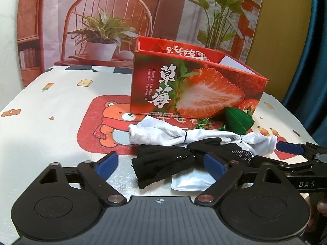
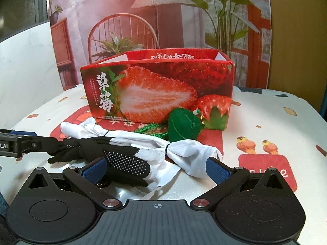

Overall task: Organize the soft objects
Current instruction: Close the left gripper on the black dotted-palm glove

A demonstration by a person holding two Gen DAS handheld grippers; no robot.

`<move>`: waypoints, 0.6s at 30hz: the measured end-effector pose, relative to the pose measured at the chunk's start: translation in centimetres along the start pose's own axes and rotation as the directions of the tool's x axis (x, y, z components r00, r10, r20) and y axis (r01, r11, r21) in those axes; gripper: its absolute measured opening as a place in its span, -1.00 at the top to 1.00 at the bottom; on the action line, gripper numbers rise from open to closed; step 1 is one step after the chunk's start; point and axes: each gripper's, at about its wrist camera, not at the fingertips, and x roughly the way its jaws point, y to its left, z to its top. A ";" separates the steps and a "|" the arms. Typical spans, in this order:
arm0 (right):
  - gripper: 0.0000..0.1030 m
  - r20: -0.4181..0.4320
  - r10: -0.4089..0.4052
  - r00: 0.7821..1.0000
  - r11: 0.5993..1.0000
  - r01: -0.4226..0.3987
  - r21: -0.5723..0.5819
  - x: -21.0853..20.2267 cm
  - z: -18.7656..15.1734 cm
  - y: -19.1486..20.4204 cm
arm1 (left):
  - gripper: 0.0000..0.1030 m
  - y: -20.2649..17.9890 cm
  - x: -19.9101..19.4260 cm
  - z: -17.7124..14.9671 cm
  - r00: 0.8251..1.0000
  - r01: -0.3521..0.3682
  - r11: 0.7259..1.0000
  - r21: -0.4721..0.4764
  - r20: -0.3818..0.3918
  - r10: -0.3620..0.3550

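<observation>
A black dotted glove (image 1: 163, 159) (image 2: 122, 161) lies on top of a white cloth bundle tied with black bands (image 1: 163, 134) (image 2: 190, 153). A green stuffed pouch with a tassel (image 1: 238, 122) (image 2: 184, 126) lies in front of an open red strawberry box (image 1: 196, 87) (image 2: 157, 94). My left gripper (image 1: 163, 163) is open, its fingers either side of the black glove. My right gripper (image 2: 155, 167) is open around the glove's dotted end and the white cloth. Nothing is gripped.
The table (image 1: 51, 102) (image 2: 265, 112) has a cartoon bear cloth. A white packet (image 1: 192, 181) lies under the fabrics. The right gripper shows at the right in the left view (image 1: 290, 149). A printed backdrop stands behind.
</observation>
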 end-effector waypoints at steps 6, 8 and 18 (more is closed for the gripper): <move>-0.83 0.022 0.032 0.999 0.999 -0.032 -0.016 -0.3 0.4 0.4 | -0.60 0.7 0.4 0.0 1.000 -0.002 0.999 -0.039 -0.014 0.001; -0.71 0.015 0.045 0.999 0.999 -0.045 -0.030 0.0 0.5 0.6 | -0.50 0.8 0.8 0.0 1.000 0.000 0.999 -0.039 -0.021 0.000; -0.42 -0.035 0.100 0.994 0.995 -0.100 0.011 3.2 1.3 0.8 | -0.40 1.6 3.4 -0.4 0.994 0.049 0.996 -0.072 -0.097 -0.056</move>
